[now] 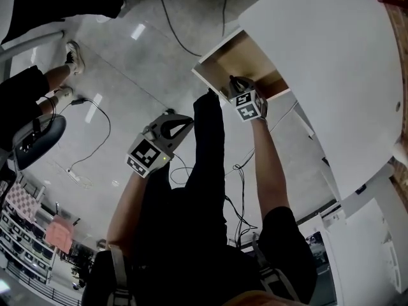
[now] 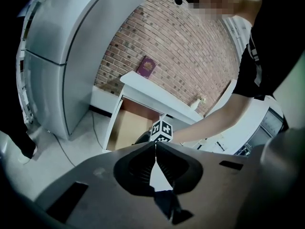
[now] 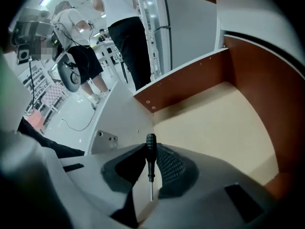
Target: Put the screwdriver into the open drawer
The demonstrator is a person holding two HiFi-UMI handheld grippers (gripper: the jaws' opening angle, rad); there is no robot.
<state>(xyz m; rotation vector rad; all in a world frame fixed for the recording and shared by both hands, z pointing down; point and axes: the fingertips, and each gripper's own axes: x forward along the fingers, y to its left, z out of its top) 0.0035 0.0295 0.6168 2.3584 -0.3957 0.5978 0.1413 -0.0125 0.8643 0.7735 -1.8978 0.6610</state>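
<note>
— Well, checked the right gripper [image 3: 151,151]?

— Checked. Found its jaws closed on the screwdriver [image 3: 150,157], gripped along the black handle, with the handle end pointing out toward the open drawer [image 3: 190,87] and the metal tip back toward the camera. Placed the tool above the drawer's front edge, over the pale bottom panel and not yet resting on it.

— And the left gripper [image 2: 155,149]?

— Saw its jaws pressed together at the tips with nothing between them. Held low, well apart from the drawer, apparently idle.

— Handling advised for the step?

— Advised carrying the tool further inside, clear of the front edge and the brown side wall, lowering it close to the panel, then easing the jaws apart slowly. Flagged one risk: a round handle, likely to roll on a smooth panel if dropped from height.

— Surroundings?

— Recorded a white desk [image 1: 331,75] with the drawer pulled out beneath its top. Noted a purple book [image 2: 146,67] on the desk against a brick wall [image 2: 190,46]. Logged a glossy grey floor [image 1: 127,69] with loose cables [image 1: 95,116] across it, and other people [image 3: 121,27] standing nearby.
</note>
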